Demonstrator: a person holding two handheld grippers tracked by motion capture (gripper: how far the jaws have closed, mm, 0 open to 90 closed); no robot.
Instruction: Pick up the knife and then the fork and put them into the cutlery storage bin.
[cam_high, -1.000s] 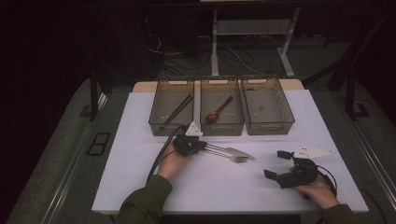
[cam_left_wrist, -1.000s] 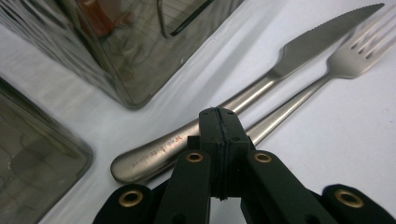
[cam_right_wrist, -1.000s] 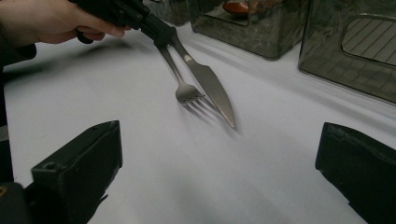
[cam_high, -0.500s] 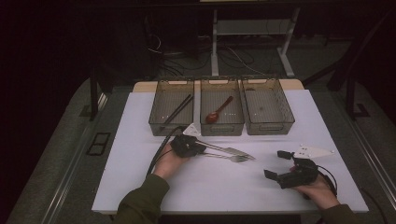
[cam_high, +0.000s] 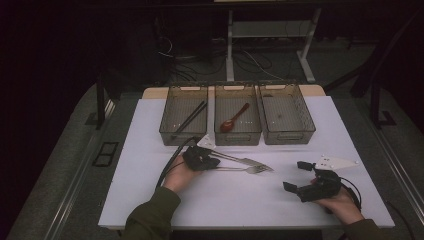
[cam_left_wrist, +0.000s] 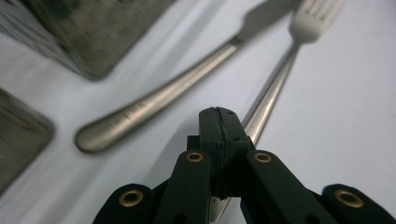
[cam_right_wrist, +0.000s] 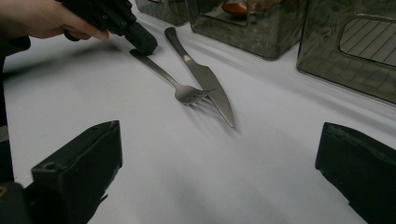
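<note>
left gripper (cam_left_wrist: 219, 122) jaws pressed together, tip over the fork (cam_left_wrist: 275, 84) handle, empty as far as i can tell. knife (cam_right_wrist: 201, 74) lies just beside fork on white table (cam_high: 210, 200), w/ right gripper (cam_high: 302, 179) wide open, well apart.

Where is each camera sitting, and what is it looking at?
High view: above the table, looking down at three bins; both forearms enter below.
Left gripper view: rides the left gripper, shut on the fork handle, beside the knife.
Right gripper view: rides the open right gripper, facing the left hand.
All share fork and knife.
</note>
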